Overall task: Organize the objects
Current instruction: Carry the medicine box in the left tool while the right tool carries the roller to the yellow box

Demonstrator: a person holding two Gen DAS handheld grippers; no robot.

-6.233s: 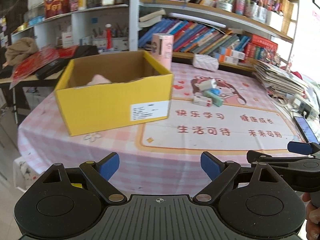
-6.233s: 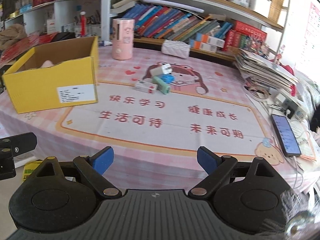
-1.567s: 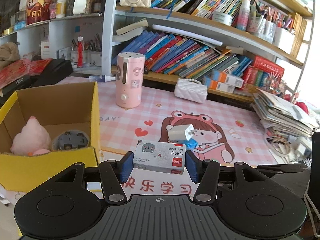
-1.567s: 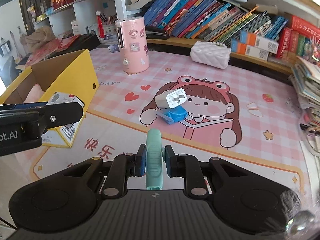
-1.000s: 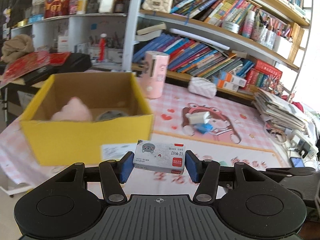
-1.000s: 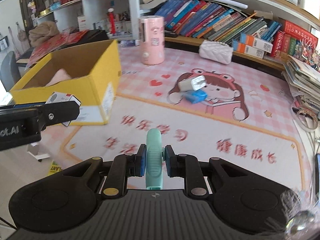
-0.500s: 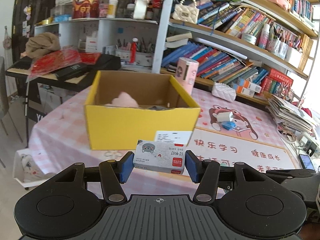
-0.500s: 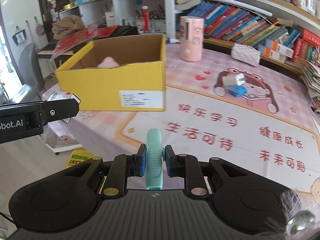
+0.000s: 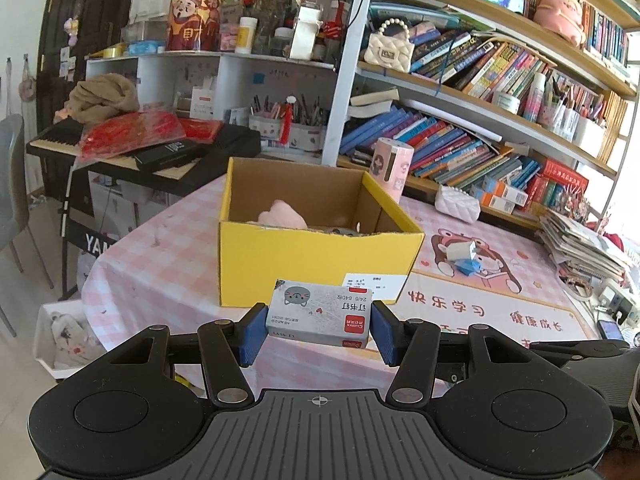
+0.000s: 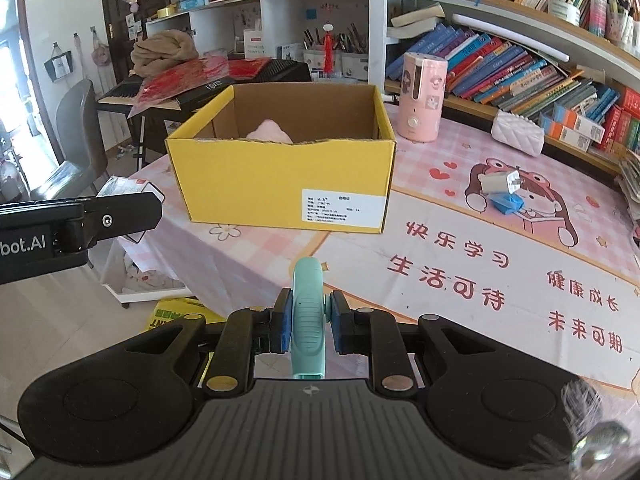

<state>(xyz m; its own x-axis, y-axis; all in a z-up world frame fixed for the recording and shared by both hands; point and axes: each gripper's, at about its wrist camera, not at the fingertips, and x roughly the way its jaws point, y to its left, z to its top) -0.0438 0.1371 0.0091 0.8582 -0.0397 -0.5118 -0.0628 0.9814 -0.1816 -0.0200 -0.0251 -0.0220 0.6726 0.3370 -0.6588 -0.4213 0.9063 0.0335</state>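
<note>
Left wrist view: left gripper clamped on a small staple box, held in the air in front of the yellow box. Right wrist view: right gripper clamped on a mint-green tool, upright, also in front of the yellow box. Yellow box: open-topped, on the pink checked surface, pink plush toy inside. White charger and blue item: touching, right of the yellow box. Pink canister: behind the yellow box's right corner.
</note>
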